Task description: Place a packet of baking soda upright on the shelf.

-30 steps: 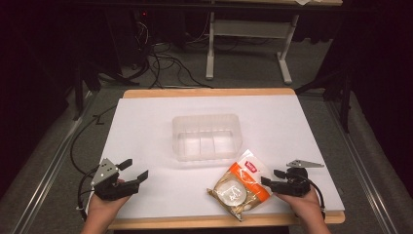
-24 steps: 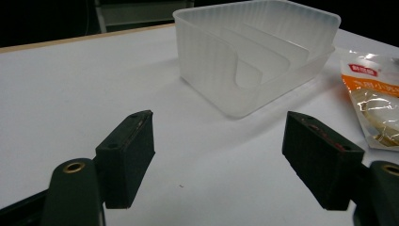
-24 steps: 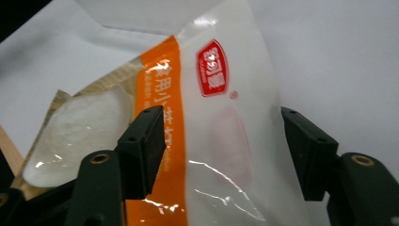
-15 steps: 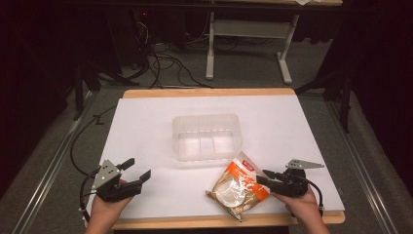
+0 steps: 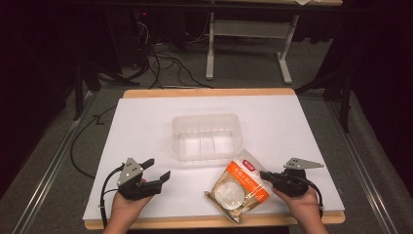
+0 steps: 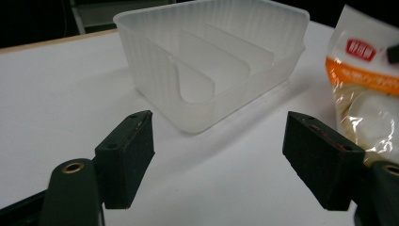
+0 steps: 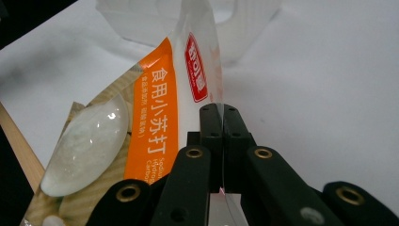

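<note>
On the table, near edge:
Packet (image 5: pixel 242 185): lying flat, just in front of the clear tub (image 5: pixel 207 136).
Right claw (image 5: pixel 265 175): pinched tight on the packet's side edge.
Left claw (image 5: pixel 157 170): jaws wide apart, holding nothing, above the white table (image 5: pixel 146 122).

There was one bag (image 5: pixel 241 183), one clear tub (image 5: pixel 207 136), one table (image 5: pixel 146 122) and two grippers.

High view overlooks table (image 5: pixel 146 122); claw cameras sit low, close.
</note>
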### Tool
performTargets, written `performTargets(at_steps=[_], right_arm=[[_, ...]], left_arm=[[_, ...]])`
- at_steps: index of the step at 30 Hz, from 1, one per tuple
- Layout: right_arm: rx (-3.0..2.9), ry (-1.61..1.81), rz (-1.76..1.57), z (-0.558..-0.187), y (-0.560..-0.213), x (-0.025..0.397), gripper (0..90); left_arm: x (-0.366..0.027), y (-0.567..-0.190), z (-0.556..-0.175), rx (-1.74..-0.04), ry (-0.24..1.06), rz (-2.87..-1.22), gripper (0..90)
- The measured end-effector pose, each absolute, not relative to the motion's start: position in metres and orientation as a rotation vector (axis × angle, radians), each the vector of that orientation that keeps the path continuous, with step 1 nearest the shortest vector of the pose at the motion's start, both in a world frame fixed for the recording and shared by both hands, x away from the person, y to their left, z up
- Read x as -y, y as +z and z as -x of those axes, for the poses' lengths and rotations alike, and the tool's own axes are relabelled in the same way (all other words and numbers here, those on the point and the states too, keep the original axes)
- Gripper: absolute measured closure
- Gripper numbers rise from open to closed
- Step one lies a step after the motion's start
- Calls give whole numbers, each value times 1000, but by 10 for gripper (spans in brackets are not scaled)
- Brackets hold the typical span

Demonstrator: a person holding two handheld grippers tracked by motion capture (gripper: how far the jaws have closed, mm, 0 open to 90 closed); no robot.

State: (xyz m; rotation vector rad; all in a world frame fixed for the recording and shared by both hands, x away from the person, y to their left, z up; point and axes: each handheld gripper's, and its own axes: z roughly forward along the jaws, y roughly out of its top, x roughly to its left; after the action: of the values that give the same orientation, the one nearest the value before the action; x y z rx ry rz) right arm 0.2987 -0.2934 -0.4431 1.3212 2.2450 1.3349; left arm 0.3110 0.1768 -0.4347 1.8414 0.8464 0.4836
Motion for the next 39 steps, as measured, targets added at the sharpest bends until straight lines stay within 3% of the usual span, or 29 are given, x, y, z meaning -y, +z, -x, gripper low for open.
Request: performTargets(at_steps=[9,28,39], right_arm=[[-2167,1431,-1288,-294,-429,299,900],[-1809,1361,-1394,-275,-403,361,900],[-1695,1304,-1314,-277,-375,344,900]], left_arm=[[-187,-433,-309,-874,483,-1800,276],[-187,-432,-309,-820,473,-1823,276],[-184,-433,-309,-799,469,-1837,276]])
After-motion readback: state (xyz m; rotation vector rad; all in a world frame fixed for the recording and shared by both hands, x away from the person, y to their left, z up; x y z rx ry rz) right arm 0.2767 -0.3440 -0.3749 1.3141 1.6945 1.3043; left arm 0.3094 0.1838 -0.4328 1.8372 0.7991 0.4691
